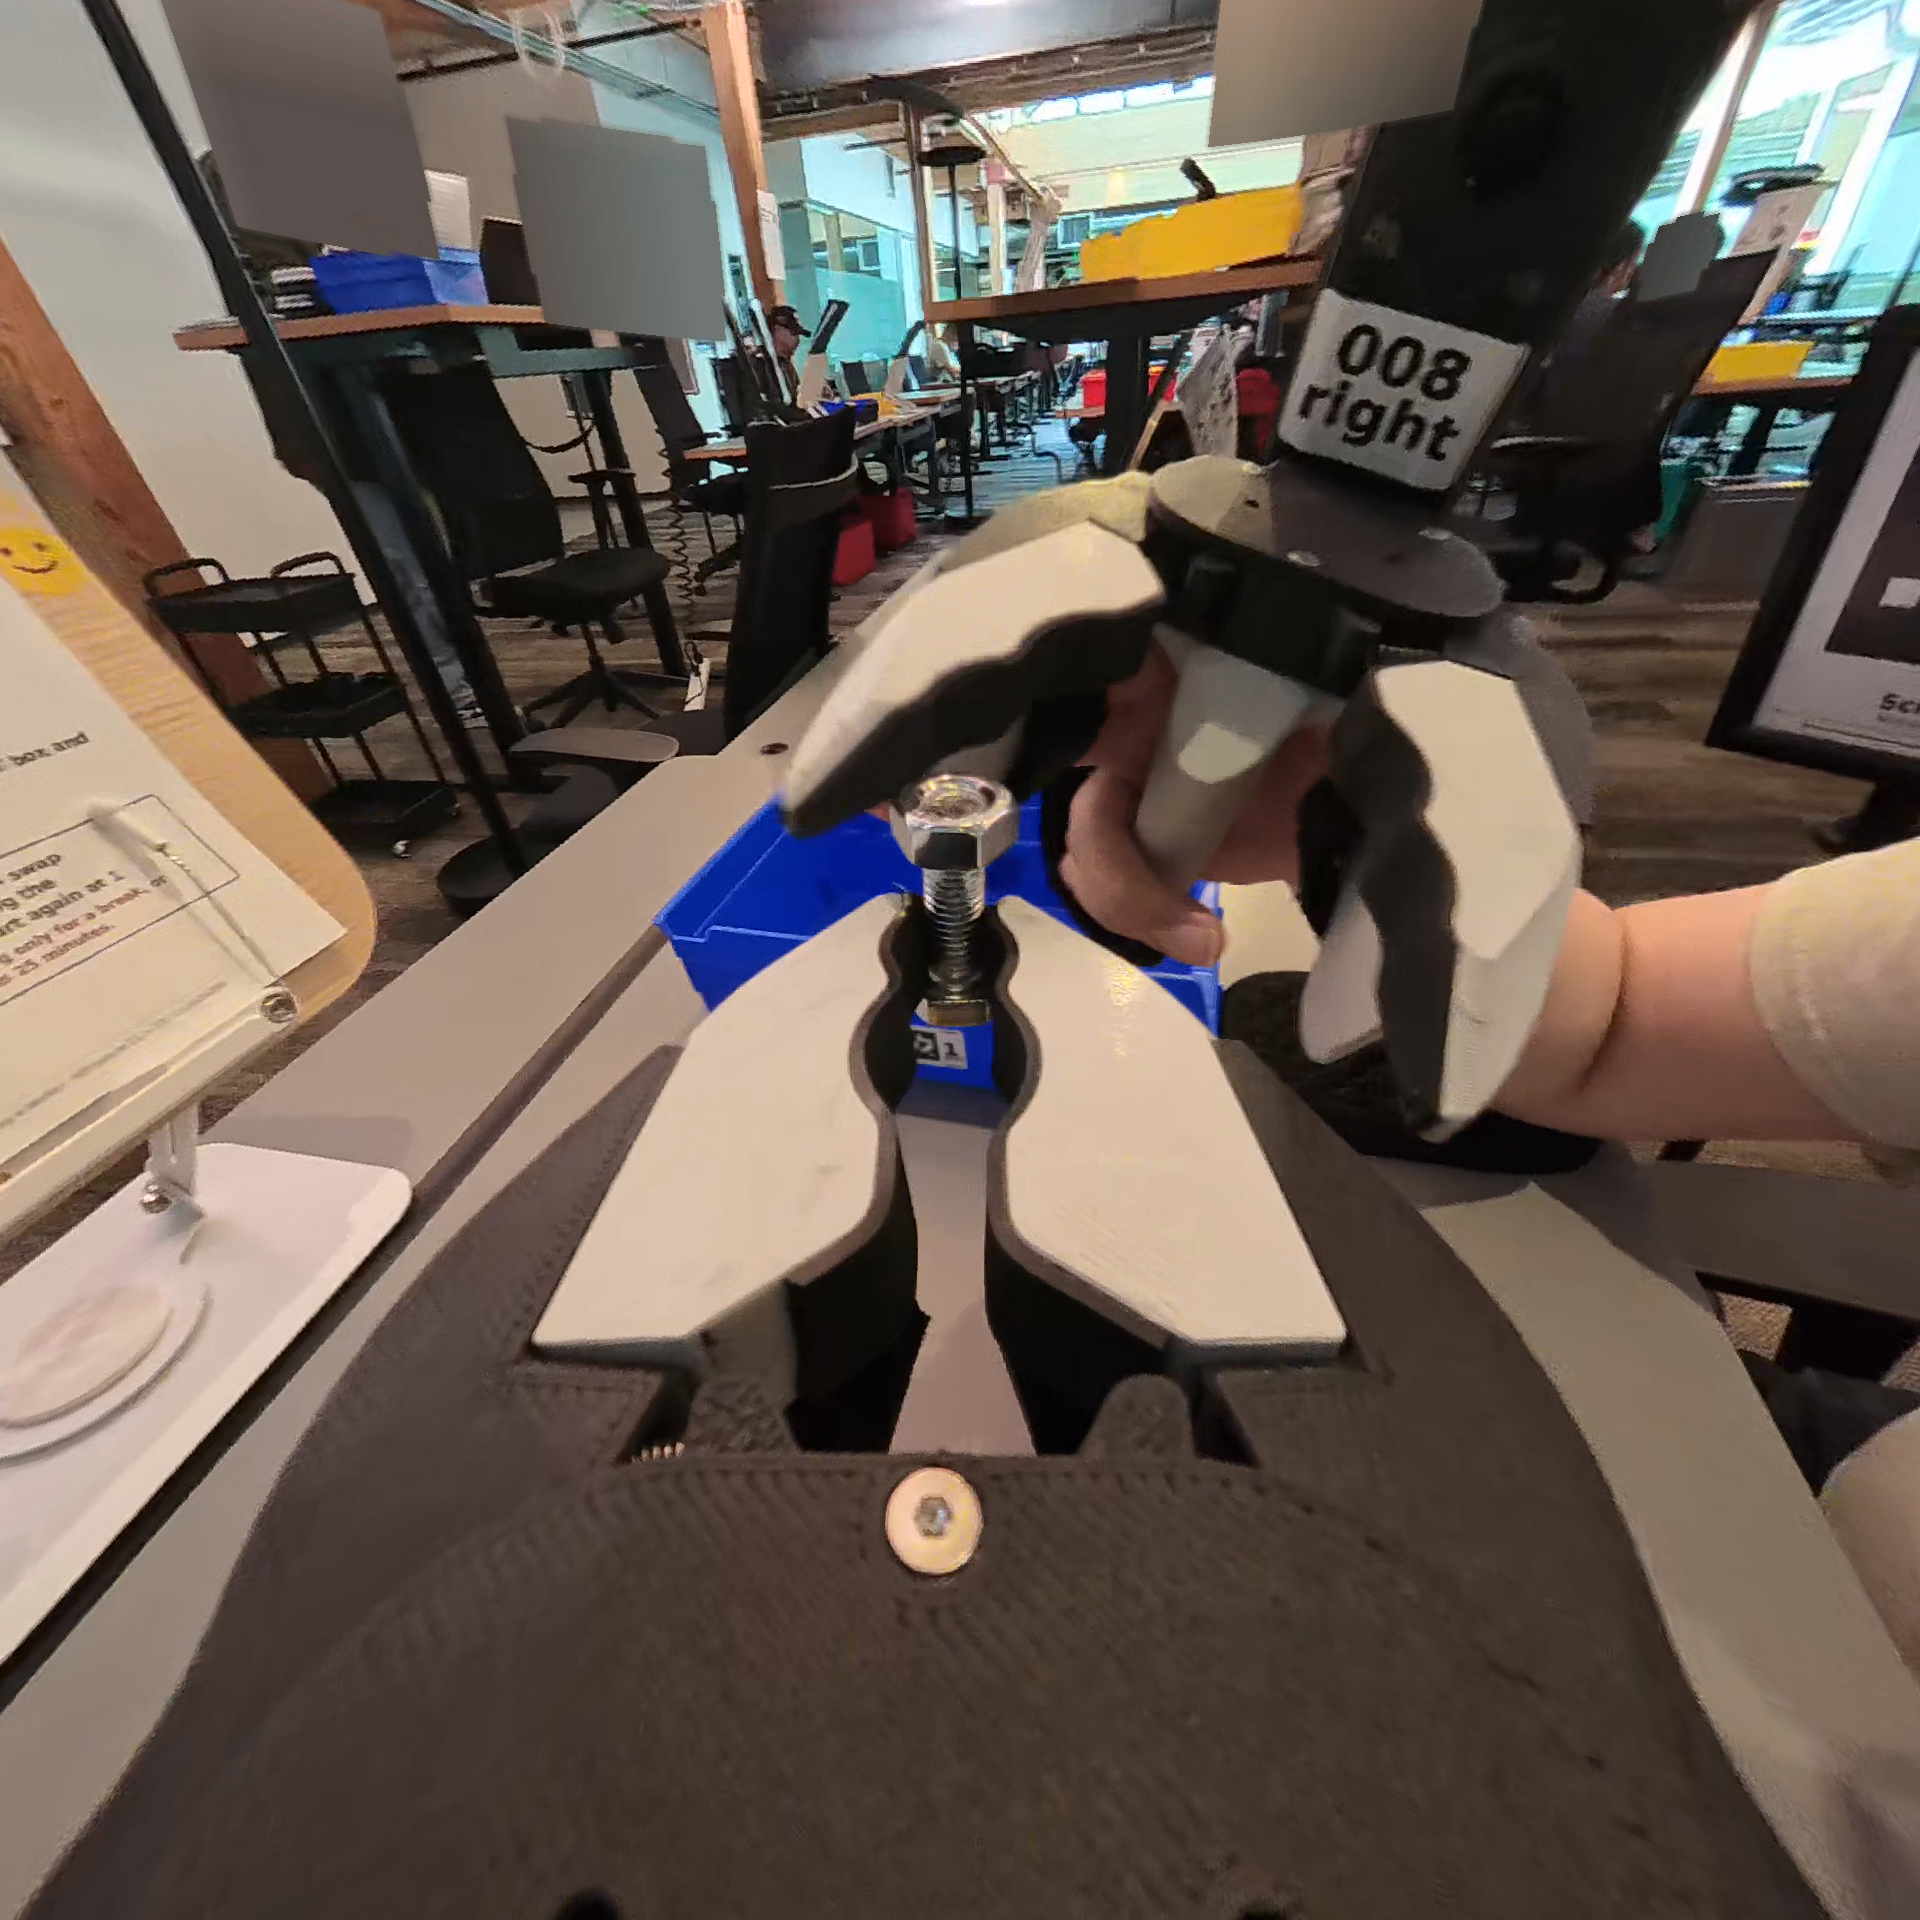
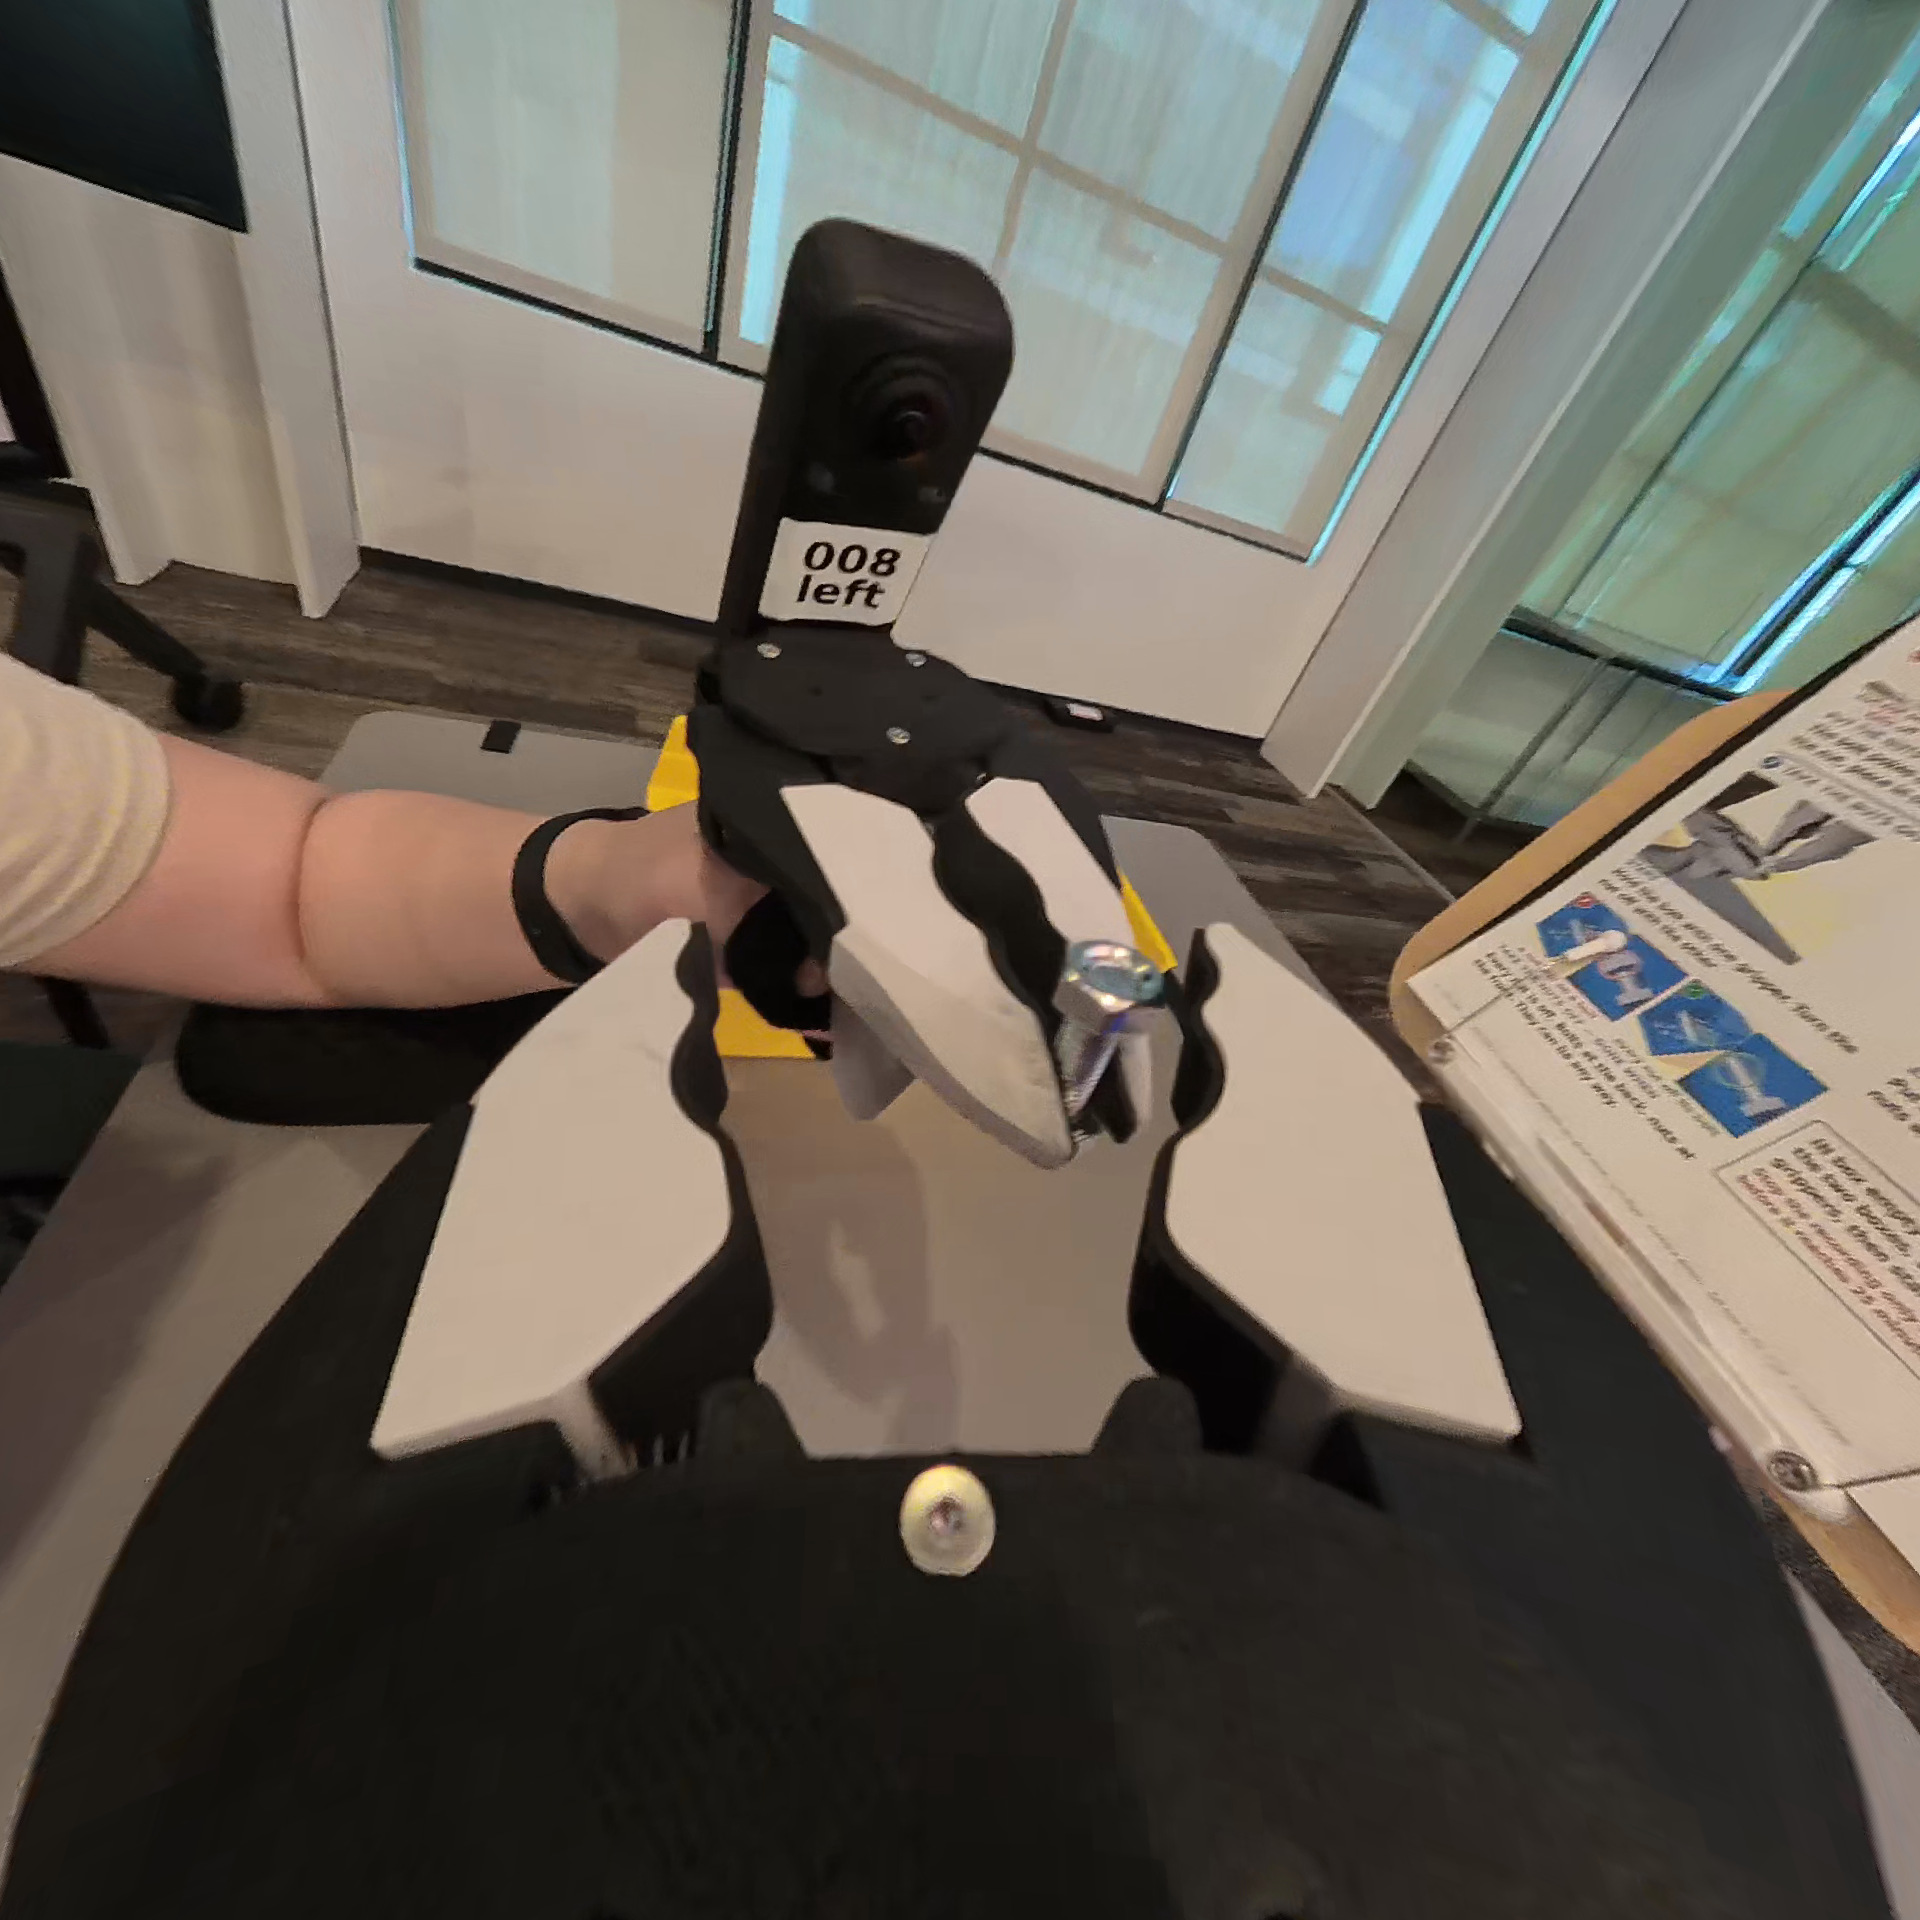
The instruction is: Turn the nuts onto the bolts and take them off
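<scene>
Over the grey surface (image 1: 499,997), the left gripper (image 1: 951,940) has its jaws narrowed onto the threaded shank of a bolt (image 1: 954,831), which stands upright with its hex head on top. Just behind the bolt sits a blue bin (image 1: 769,914). Above the bolt head hangs the right gripper (image 1: 1060,914), jaws spread wide and holding nothing, one finger (image 1: 966,665) close over the head.

Bolt (image 1: 951,883) upright between left hand-held gripper (image 1: 951,935) tips, bin (image 1: 769,914) behind.
</scene>
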Available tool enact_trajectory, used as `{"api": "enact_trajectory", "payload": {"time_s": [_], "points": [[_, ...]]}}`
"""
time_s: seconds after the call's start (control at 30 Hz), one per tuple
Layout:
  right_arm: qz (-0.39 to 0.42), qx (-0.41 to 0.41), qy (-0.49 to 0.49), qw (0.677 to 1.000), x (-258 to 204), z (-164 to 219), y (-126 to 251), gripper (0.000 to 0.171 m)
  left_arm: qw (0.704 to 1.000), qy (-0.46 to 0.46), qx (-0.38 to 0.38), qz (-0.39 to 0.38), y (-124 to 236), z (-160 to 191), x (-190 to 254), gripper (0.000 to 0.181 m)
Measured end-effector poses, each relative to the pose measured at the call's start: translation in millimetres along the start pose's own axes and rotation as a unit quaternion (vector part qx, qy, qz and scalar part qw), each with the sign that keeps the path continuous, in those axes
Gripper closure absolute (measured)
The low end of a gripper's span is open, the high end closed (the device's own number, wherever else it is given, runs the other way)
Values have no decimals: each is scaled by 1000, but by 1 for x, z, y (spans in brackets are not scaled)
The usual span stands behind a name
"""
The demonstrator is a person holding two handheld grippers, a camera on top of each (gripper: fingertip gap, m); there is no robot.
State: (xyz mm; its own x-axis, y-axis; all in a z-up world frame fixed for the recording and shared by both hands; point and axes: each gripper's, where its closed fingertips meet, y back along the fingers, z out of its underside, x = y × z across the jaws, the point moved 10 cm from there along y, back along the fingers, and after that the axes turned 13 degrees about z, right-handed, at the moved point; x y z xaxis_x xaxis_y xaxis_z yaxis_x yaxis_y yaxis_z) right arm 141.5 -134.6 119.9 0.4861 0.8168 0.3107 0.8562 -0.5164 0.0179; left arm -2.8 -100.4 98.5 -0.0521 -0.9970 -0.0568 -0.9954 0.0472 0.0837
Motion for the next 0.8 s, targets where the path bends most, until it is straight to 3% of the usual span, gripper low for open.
{"api": "enact_trajectory", "payload": {"time_s": [0.1,0.17,0.37,0.57,0.63,0.73,0.8], "points": [[0,-17,29,999,-1,-5,8,83,999,26,20,-23,10,-2,-8,172],[-34,-17,30,999,-4,-10,16,103,998,41,34,-34,17,-2,-14,172],[25,5,7,1000,8,-9,16,103,999,30,15,-15,9,0,-9,172],[9,-4,-42,999,13,1,6,103,1000,21,-4,-12,4,2,-6,172],[-15,-22,-44,999,9,-2,8,96,999,19,-6,-34,8,1,-9,172],[-83,-1,-42,996,1,-12,18,133,999,26,14,-33,14,-2,-11,172],[-41,11,-41,998,3,-14,18,129,999,33,21,-16,13,-3,-9,172]]}}
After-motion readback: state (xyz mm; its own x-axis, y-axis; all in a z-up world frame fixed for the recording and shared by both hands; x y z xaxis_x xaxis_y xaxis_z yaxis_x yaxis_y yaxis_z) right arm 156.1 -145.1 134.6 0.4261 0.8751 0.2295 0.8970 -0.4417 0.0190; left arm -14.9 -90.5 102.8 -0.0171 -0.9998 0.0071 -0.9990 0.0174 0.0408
